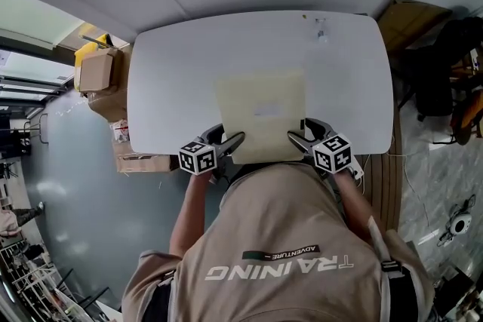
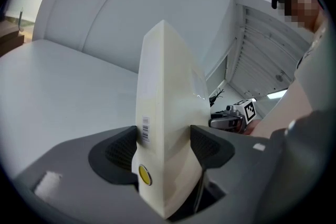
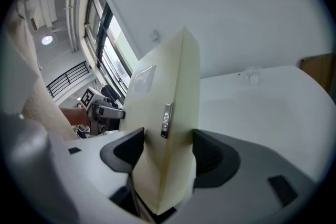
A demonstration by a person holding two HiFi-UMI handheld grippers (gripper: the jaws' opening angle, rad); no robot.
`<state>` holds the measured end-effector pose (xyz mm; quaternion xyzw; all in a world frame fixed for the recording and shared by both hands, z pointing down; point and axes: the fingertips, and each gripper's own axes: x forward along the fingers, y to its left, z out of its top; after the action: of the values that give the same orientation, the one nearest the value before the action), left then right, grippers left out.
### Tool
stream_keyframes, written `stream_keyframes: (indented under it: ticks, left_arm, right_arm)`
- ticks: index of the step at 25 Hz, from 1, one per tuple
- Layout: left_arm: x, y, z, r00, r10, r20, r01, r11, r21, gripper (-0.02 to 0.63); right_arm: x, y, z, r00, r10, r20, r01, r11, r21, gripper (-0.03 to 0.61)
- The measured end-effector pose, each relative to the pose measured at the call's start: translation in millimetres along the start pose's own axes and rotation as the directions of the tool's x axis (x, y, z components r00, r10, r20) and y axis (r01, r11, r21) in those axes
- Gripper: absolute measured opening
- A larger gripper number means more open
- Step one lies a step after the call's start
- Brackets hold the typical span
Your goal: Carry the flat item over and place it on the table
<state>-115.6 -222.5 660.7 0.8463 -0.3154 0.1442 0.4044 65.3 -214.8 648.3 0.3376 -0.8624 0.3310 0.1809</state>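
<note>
A flat cream-coloured package lies over the near middle of the white table. Both grippers hold it at its near corners. My left gripper is shut on its left near corner, and in the left gripper view the package stands edge-on between the dark pads. My right gripper is shut on the right near corner; the package fills the gap between its pads. Whether the package rests on the table or hovers just above it I cannot tell.
Cardboard boxes are stacked on the floor left of the table. A dark chair and bags stand to the right. A small object lies near the table's far edge. The person's torso is close against the near edge.
</note>
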Motion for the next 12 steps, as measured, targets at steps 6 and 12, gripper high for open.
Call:
stream_keyframes:
  ticks: [6, 12]
  left_arm:
    - [18.1, 25.4, -10.6, 0.993, -0.038, -0.113, 0.022, 0.99, -0.14, 0.302]
    - [31.8, 40.2, -23.2, 0.98, -0.061, -0.19, 0.01, 0.966, -0.258, 0.302]
  right_arm:
    - [17.1, -13.4, -9.8, 0.999, -0.029, -0.044, 0.034, 0.994, 0.104, 0.29]
    - [35.5, -26.5, -25.7, 0.995, -0.03, -0.1, 0.049, 0.98, 0.194, 0.29]
